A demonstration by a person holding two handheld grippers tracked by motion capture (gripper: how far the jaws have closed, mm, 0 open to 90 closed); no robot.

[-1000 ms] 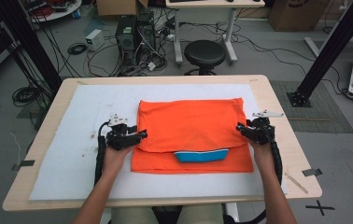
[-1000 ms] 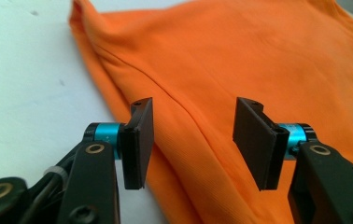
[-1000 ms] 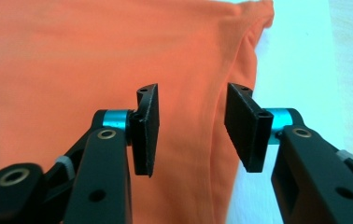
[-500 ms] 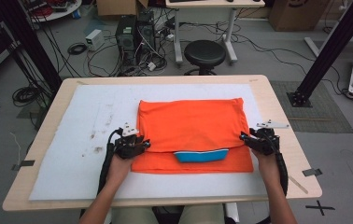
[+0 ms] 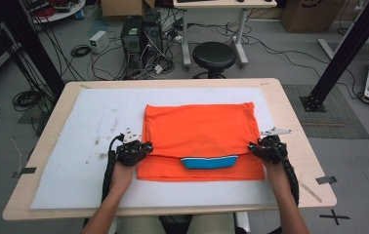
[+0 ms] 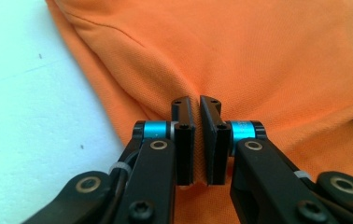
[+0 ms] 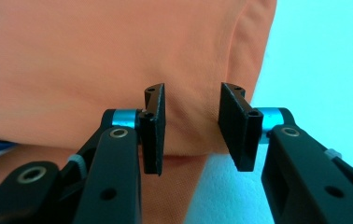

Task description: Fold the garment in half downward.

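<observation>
Our left claw (image 6: 196, 140) has just been closing and now stands nearly shut, pinching a small ridge of the orange shirt (image 5: 202, 136) at its left folded edge; in the left gripper view the cloth puckers up between the jaws. Our right claw (image 7: 195, 135) has also been closing but is still narrow rather than gripped: the shirt's right edge lies between its jaws, and a gap shows on each side of the fabric.

We judge the step in hand to be taking hold of both sides of the fold before lifting it. To do it well, we finish closing the right claw on every layer at the edge, not just the top one, and we wait to lift until both grips are firm and level with each other.

The shirt lies flat and partly folded in the middle of the white mat (image 5: 75, 146) on the surface (image 5: 295, 97), its blue collar (image 5: 209, 162) peeking out at the near edge.
</observation>
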